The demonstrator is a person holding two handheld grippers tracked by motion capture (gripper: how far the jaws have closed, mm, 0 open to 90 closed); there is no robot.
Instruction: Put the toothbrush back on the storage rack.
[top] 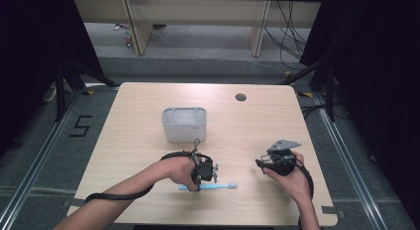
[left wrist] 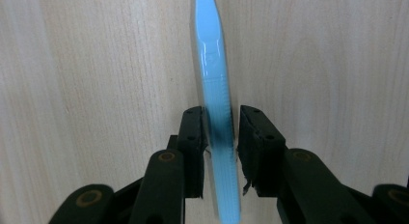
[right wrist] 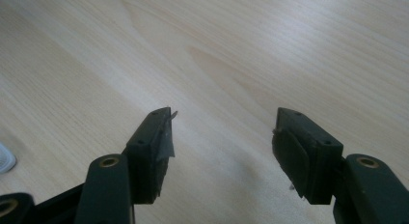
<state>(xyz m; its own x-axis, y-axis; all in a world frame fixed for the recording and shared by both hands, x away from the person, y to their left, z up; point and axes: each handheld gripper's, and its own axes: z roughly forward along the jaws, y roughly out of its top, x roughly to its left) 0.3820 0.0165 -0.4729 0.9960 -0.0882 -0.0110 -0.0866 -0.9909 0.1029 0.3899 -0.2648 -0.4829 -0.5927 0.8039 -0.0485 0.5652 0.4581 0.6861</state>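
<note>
Toothbrush (left wrist: 218,103) light blue, unmarked, between left gripper (left wrist: 221,132) jaws

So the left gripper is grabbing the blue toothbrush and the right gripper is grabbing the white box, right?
Not quite. The left gripper does have the blue toothbrush between its jaws, as the left gripper view shows. But the right gripper is grabbing nothing: in the right gripper view its jaws stand wide open over the bare table. In the high view the white box sits apart, farther back.
</note>
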